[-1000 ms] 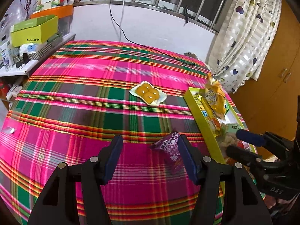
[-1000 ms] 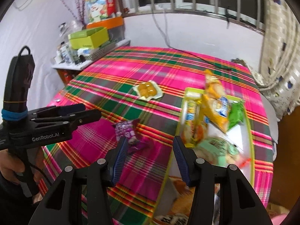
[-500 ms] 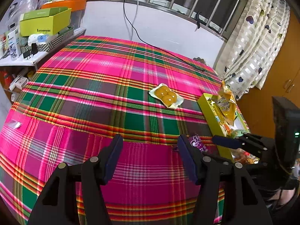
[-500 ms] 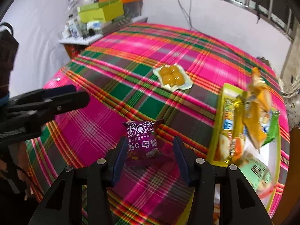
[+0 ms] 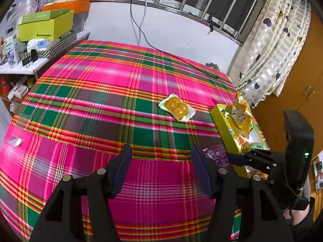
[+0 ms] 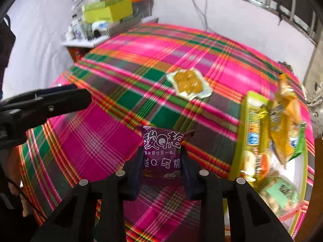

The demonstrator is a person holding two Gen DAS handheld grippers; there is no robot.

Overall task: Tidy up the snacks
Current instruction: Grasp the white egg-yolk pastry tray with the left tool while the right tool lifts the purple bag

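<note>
A purple snack packet (image 6: 161, 139) with white lettering lies on the plaid tablecloth (image 6: 113, 133), just left of the yellow-green box (image 6: 242, 133) that holds several snack bags. My right gripper (image 6: 162, 153) is closing on the packet, and both pads press its sides. The left wrist view catches a corner of the purple packet (image 5: 215, 155) beside my right gripper (image 5: 242, 158). My left gripper (image 5: 161, 151) hangs open over bare cloth with nothing between its fingers; in the right wrist view the left gripper (image 6: 70, 96) sits at the left. A clear pack of yellow cakes (image 5: 177, 106) rests mid-table.
A side shelf at the far left carries a lime-green carton (image 5: 44, 27) and small clutter. A black cable (image 5: 161, 50) runs down the wall onto the table's far edge. A heart-print curtain (image 5: 272, 40) and a wooden cabinet (image 5: 302, 92) stand to the right.
My right gripper came from over the box leftward and down to the purple packet, then its jaws narrowed onto it. The left gripper drifted slightly left, still open.
</note>
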